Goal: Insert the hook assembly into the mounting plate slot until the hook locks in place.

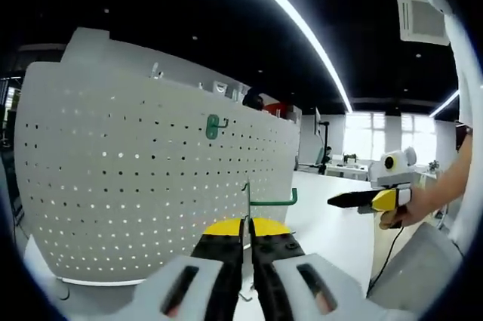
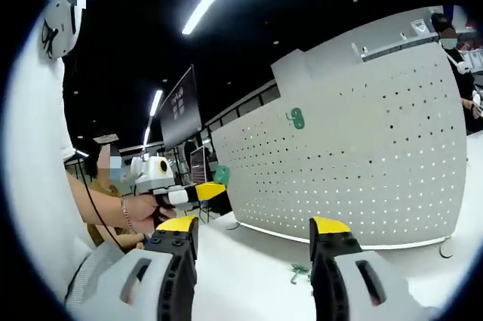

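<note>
open office: desks (image 1: 355, 172), strip lights (image 1: 290, 15)

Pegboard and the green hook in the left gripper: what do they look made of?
The pegboard looks like thin sheet metal with a matte white-grey coating: even punched holes let light through, though plastic is possible. The hook, pinched by the left gripper, looks like bent steel wire, its arm green-coated, its thin upright stem greyer.

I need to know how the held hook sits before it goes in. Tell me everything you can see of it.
The hook is a thin green wire piece, seemingly coated metal. Its upright stem rises from between the shut jaws of the left gripper; a straight arm runs sideways to an upturned tip. It is held in front of the white pegboard, not yet in a hole.
</note>
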Available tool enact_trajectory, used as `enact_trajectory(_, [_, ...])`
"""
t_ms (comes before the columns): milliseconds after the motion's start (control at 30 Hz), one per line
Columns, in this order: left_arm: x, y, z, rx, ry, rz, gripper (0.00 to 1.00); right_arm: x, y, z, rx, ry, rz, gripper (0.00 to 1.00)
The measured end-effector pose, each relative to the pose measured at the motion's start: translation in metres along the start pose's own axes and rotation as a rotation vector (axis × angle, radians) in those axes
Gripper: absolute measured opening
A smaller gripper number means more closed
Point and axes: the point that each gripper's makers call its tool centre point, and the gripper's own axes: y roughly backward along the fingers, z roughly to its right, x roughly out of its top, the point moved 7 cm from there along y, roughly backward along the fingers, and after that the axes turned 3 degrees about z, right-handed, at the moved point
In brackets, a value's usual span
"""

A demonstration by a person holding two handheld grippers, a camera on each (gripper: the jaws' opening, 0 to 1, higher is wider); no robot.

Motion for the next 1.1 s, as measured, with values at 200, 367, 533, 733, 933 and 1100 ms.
enact_trajectory(200, [0.000,-0.006,0.009,-0.006,-0.023,-0.012,0.02,0.003,-0.013,-0.003,0.023,-0.011,0.012,0.55])
enact_trajectory(367, [-0.003,-0.012,0.019,-0.016,-0.035,-0.036,0.02,0.003,-0.022,-0.005,0.039,-0.040,0.037,0.54])
enact_trajectory(533, [-0.005,-0.015,0.027,-0.029,-0.036,-0.045,0.02,0.002,-0.031,-0.007,0.045,-0.059,0.051,0.52])
enact_trajectory(733, [-0.004,-0.017,0.031,-0.024,-0.037,-0.049,0.02,0.001,-0.040,-0.011,0.055,-0.078,0.065,0.51])
enact_trajectory(933, [-0.002,-0.018,0.036,-0.024,-0.045,-0.046,0.02,0.004,-0.051,-0.014,0.063,-0.097,0.087,0.46])
enact_trajectory(1100, [-0.001,-0.018,0.037,-0.020,-0.041,-0.042,0.02,0.004,-0.061,-0.018,0.073,-0.098,0.081,0.40])
